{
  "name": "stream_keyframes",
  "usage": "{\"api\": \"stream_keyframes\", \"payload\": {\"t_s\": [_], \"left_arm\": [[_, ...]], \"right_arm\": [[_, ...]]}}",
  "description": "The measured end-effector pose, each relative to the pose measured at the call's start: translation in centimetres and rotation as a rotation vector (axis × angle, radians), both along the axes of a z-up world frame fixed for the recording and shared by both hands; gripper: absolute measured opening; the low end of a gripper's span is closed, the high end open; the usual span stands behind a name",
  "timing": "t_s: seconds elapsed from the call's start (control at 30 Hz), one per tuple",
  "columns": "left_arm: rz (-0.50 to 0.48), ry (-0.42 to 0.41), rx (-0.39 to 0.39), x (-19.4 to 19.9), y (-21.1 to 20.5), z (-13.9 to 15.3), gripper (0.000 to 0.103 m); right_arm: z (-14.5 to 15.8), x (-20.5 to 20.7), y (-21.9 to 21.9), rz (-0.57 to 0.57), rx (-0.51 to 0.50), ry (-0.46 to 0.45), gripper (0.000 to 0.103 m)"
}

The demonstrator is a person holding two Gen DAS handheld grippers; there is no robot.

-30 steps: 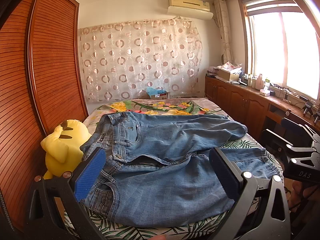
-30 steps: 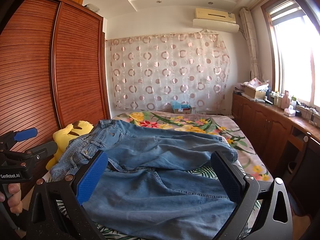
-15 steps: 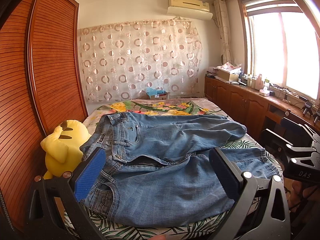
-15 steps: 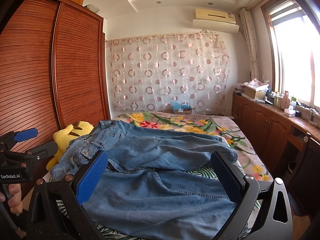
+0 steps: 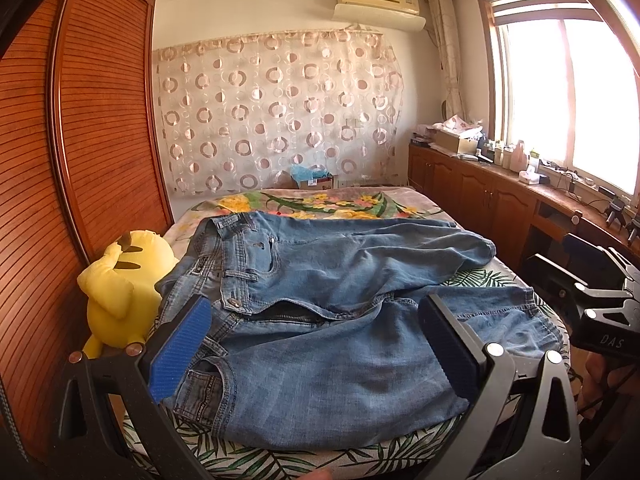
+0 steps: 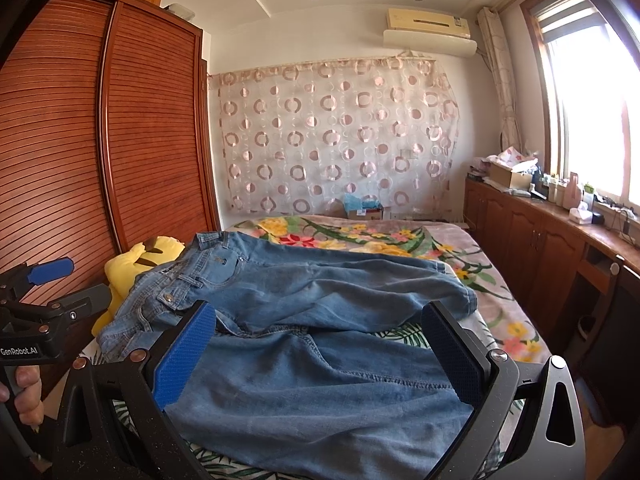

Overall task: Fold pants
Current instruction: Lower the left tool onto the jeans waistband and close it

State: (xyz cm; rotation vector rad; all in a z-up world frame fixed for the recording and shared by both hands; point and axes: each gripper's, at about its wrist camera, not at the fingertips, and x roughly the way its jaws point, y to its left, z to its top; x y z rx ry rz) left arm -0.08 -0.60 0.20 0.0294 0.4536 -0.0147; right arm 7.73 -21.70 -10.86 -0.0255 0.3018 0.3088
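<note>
Faded blue denim pants (image 5: 340,320) sprawl across a floral-quilted bed (image 5: 320,202) beside a slatted wooden wardrobe (image 5: 80,160); the left gripper (image 5: 312,344) and right gripper (image 6: 316,354) hover wide apart, empty.

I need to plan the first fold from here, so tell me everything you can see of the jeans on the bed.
The jeans are faded blue denim with belt loops, a metal button and pockets. They lie front up and unfolded on the floral bedspread, waistband towards the yellow plush toy, which appears to touch it. The fly is open. The legs spread apart; the far one is wrinkled with its end bunched up, and the near one reaches the bed's front edge. Neither tool grips them.
</note>
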Motion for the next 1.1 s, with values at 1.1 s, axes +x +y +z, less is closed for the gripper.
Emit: {"api": "stream_keyframes", "payload": {"t_s": [1.1], "left_arm": [[0.051,0.205,0.015,5.6,9.0,-8.2,0.103]], "right_arm": [[-1.5,3.0,-2.7,0.003,-0.068,0.132,0.099]]}}
